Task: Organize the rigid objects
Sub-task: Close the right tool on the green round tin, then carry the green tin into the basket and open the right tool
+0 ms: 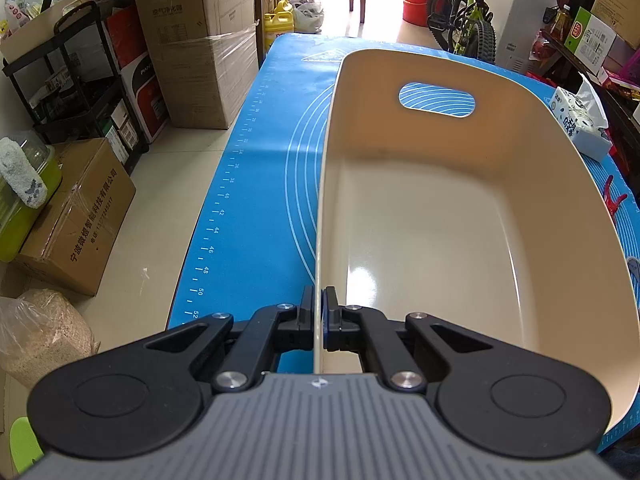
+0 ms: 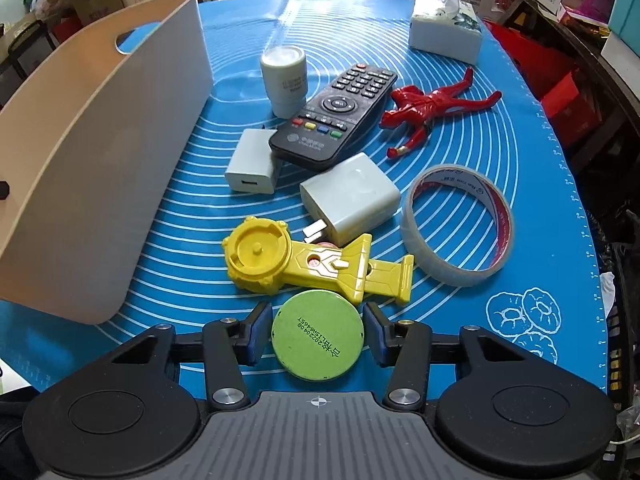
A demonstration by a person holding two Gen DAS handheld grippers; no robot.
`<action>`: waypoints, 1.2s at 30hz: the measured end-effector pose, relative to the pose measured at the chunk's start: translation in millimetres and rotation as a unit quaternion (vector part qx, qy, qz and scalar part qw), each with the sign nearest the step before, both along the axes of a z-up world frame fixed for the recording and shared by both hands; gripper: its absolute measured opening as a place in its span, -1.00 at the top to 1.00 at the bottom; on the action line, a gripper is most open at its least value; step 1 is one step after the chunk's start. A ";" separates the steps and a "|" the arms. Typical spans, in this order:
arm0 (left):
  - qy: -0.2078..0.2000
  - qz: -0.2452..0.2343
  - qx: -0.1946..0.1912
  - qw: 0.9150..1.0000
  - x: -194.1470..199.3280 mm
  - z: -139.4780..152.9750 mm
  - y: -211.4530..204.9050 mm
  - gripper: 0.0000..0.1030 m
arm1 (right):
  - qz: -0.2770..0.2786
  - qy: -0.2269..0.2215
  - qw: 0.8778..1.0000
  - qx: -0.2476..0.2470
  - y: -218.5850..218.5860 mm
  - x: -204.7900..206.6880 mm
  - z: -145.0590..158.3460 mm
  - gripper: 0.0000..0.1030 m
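We have the green round tin lying flat on the blue mat, directly between the fingers of our right gripper. Being round, it offers no long axis to line up with. The jaws stand either side of it; we think a thin gap remains at each pad, though the fisheye makes this hard to judge, so we call it not yet gripped. Our left gripper is clenched on the near rim of the beige bin, which sits to the left of the right gripper, empty.
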State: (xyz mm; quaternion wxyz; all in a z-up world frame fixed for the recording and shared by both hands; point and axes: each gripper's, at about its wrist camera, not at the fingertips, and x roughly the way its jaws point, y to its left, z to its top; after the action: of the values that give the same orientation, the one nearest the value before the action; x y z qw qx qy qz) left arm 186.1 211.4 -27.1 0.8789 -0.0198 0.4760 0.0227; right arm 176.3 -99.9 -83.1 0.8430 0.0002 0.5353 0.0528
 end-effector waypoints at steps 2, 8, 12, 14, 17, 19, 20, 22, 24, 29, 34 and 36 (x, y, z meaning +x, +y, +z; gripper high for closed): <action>0.000 0.002 -0.002 1.000 -0.4 -0.4 0.4 0.92 | -0.002 -0.002 1.000 0.001 -1.1 -2.2 3.7 -0.06; -0.002 0.003 -0.007 1.000 -0.9 -0.4 1.9 0.92 | -0.004 -0.025 1.000 0.000 -5.3 -9.0 23.3 -0.06; 0.000 0.003 -0.009 1.000 -0.4 -0.5 2.9 0.93 | -0.003 -0.058 0.998 -0.006 -6.9 -9.3 45.7 -0.06; -0.001 0.003 -0.009 1.000 -0.3 -0.5 2.9 0.93 | -0.005 -0.075 0.997 -0.005 -7.2 -6.8 58.3 -0.06; -0.001 0.002 -0.010 1.000 -1.0 -0.5 3.4 0.93 | -0.011 -0.098 0.995 0.009 -7.6 -2.2 75.9 -0.06; -0.001 0.002 -0.011 1.000 -0.9 -0.6 3.0 0.93 | -0.013 -0.109 0.994 0.017 -5.6 2.2 85.9 -0.06; -0.001 0.002 -0.012 1.000 -0.9 -0.6 2.8 0.93 | -0.013 -0.117 0.993 0.020 -3.9 4.2 90.7 -0.06; -0.001 0.002 -0.011 1.000 -0.8 -0.6 2.9 0.94 | -0.009 -0.133 0.991 0.026 1.2 7.5 99.9 -0.06; 0.000 0.003 -0.012 1.000 -0.6 -0.6 3.1 0.94 | -0.002 -0.145 0.989 0.029 8.0 12.2 105.9 -0.06; -0.002 0.003 -0.015 1.000 -0.3 -0.5 3.9 0.94 | 0.009 -0.166 0.985 0.040 26.8 23.8 115.9 -0.06; -0.002 0.003 -0.015 1.000 -0.1 -0.4 3.9 0.94 | 0.040 -0.181 0.982 0.045 55.8 38.3 123.6 -0.06; -0.002 0.002 -0.014 1.000 -0.4 -0.5 4.0 0.94 | 0.055 -0.185 0.980 0.045 68.7 44.6 125.0 -0.06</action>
State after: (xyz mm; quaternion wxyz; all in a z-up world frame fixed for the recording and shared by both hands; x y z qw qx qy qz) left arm 185.7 215.5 -27.6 0.8794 -0.0334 0.4747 0.0179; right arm 220.9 -31.2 41.9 0.9224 -0.0012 0.3666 0.1219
